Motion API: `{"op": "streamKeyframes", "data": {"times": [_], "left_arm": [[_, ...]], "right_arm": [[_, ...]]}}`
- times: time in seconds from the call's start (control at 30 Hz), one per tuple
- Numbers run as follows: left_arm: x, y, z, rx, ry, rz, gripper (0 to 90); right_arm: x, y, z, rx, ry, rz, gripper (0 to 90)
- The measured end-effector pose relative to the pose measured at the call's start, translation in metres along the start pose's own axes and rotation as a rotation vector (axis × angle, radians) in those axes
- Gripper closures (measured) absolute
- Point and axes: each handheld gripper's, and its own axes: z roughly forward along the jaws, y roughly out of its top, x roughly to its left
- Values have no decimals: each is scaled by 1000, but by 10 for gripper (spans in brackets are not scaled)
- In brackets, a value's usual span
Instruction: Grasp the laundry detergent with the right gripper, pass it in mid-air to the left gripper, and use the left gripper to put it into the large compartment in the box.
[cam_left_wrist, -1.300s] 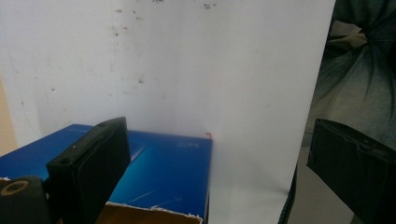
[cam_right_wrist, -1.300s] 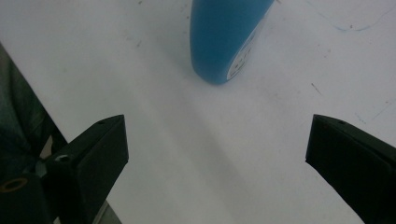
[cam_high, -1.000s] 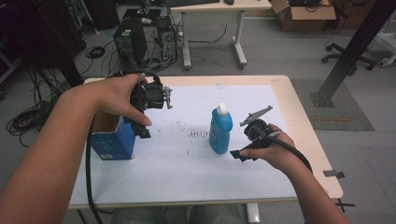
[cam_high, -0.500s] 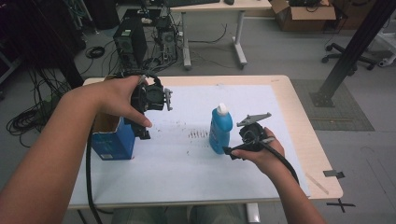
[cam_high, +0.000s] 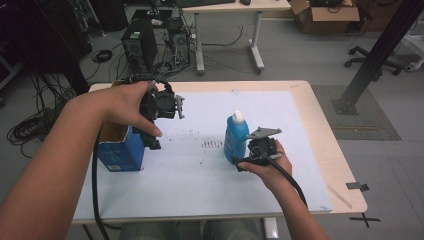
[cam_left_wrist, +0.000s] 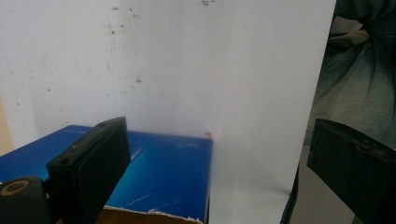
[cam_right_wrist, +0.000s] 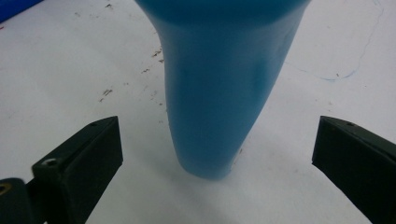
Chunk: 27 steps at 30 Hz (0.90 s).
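Observation:
A blue bottle (cam_high: 235, 139) with a white cap stands upright near the middle of the white mat (cam_high: 200, 190). From the bottle's right, my right gripper (cam_high: 241, 161) is low on the mat. Its jaws are open, one on each side of the bottle's base (cam_right_wrist: 212, 116), and neither touches it. An open-topped blue cardboard box (cam_high: 120, 152) sits at the mat's left. My left gripper (cam_high: 151, 140) hangs over the box's right edge, pointing down, open and holding nothing. In the left gripper view the box's blue side (cam_left_wrist: 163, 172) lies below the left gripper (cam_left_wrist: 219, 175).
The mat covers a light wooden table (cam_high: 330, 145) and has dark scuff marks (cam_high: 212, 144) at its middle. Black tape marks (cam_high: 356, 186) sit at the table's right edge. Computer towers (cam_high: 142, 42), cables and a desk stand on the floor beyond the far edge.
My right gripper has slid left along the mat and closed in on the bottle's base. The left hand and its gripper have hardly moved.

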Motion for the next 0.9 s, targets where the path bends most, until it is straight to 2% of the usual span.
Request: {"op": "streamKeyframes", "data": {"times": [0.17, 0.2, 0.3, 0.7, 0.9], "left_arm": [[0, 2, 0, -1, -1, 1, 61], [0, 3, 1, -3, -3, 0, 62], [1, 3, 0, -1, -2, -6, 62], [1, 4, 0, -5, -4, -4, 61], [1, 3, 0, -7, -2, 0, 62]], "right_arm": [[1, -4, 7, -42, -35, 15, 14], [1, -6, 9, -58, -50, 32, 10], [2, -9, 13, -78, -49, 48, 11], [9, -13, 29, -105, -100, 25, 12], [7, -17, 32, -136, -108, 56, 10]]}}
